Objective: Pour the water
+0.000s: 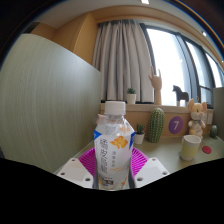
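**Bottle standing upright between my fingers**

I'm holding the water bottle (114, 150) in my gripper (113, 166), both magenta pads (88, 162) pressing its sides. Its long axis is running vertical, white cap up. It's looking clear; I cannot tell the fill. A beige cup (190, 148) is sitting far right, contents hidden.

The bottom of the water bottle (114, 150) is cut off, so what it rests on cannot be seen. Most of each pink pad (90, 161) is hidden behind the bottle, so a squeeze cannot be told. The label's words are too small to be read. The far desk (165, 150) toys are blurred.
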{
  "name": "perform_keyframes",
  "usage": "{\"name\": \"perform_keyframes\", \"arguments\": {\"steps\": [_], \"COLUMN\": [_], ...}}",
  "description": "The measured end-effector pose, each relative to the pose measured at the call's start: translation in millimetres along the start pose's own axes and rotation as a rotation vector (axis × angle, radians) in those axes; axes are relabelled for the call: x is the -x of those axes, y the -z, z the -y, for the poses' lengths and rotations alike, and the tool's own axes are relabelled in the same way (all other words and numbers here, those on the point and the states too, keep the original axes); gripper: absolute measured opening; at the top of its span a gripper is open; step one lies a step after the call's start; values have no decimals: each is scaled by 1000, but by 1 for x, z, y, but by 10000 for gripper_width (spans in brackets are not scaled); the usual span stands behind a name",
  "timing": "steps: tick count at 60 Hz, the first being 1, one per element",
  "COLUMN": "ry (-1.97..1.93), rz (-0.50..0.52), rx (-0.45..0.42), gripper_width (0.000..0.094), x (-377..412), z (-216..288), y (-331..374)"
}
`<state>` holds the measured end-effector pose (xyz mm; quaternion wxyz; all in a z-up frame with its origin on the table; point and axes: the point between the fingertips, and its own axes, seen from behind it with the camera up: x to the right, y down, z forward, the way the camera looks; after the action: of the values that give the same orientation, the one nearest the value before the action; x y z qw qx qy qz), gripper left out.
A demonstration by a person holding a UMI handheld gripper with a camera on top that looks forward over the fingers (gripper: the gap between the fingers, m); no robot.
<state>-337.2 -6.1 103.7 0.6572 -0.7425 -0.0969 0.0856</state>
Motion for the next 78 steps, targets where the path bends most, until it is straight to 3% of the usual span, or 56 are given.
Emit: {"name": "perform_keyframes", "arguments": {"steps": [3, 21, 48, 78], "ry": [-4, -201, -1421, -2267], "rz": [3, -24, 38, 116], "rx": [-6, -5, -281, -622], "gripper_width": [372, 371, 370, 370], "x": [-1, -36, -177, -278], "z": [0, 17, 97, 94], "y": [0, -9, -58, -77]}}
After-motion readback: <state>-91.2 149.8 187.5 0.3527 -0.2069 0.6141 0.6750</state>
